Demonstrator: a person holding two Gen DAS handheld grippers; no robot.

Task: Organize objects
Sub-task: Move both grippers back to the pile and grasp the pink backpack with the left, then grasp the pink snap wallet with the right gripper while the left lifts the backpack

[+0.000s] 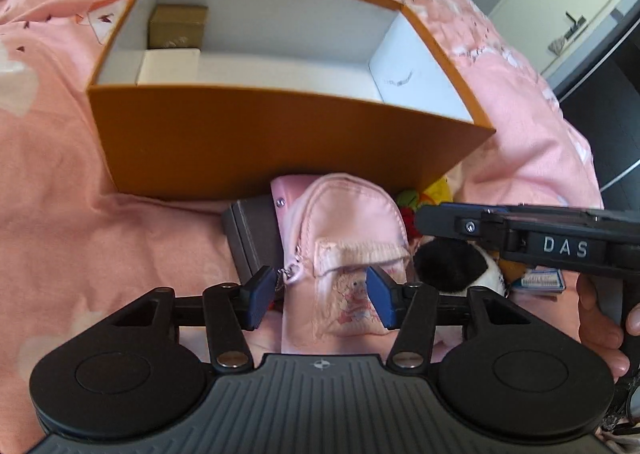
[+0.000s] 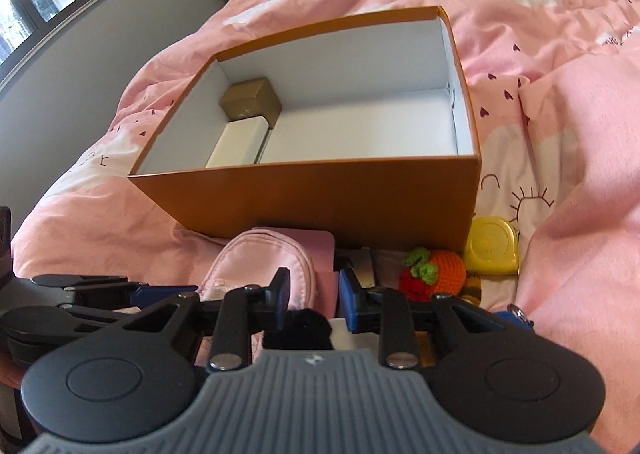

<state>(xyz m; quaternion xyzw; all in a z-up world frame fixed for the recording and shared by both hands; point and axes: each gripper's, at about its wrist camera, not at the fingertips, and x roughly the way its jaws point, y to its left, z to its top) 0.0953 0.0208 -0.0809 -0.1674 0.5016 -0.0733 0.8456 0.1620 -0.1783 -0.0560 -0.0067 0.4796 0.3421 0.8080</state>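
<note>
Inside orange box (image 2: 320, 194), two small boxes (image 2: 252, 98)

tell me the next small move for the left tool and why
Probably lower the left tool a little and close on the pink mini backpack pouch. The blue pads already stand either side of its front pocket without pressing on it, and the orange box just beyond has bare floor beside the gold box and white box.
</note>
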